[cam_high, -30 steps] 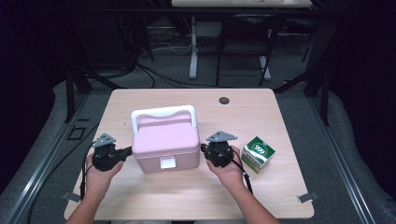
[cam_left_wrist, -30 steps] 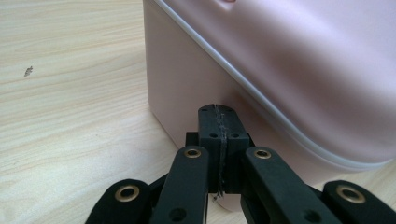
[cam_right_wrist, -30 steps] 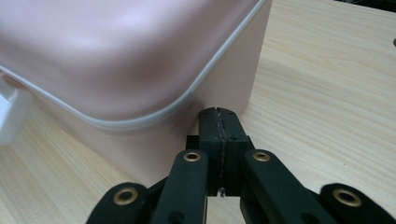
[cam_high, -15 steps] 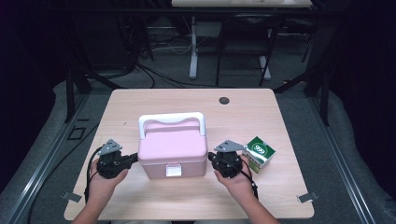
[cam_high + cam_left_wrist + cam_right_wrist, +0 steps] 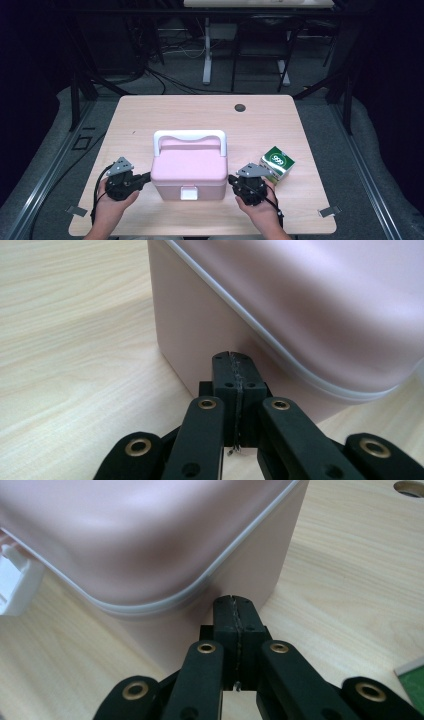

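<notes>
A light wooden table [image 5: 165, 112] fills the middle of the frame on grey floor [image 5: 325, 107]. Behind it, at top centre, a white desk leg [image 5: 207, 50] stands among dark cables [image 5: 165, 75], perhaps under another desk; surroundings are dim.

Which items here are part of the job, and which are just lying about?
In use:
pink box
left gripper, shut, at the box's left side
right gripper, shut, at its right side

Lying about:
green carton
table

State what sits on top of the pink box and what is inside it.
On the pink box sits its closed lid with a white handle lying along the far edge. A white latch is at the front. The closed lid hides the inside.
</notes>
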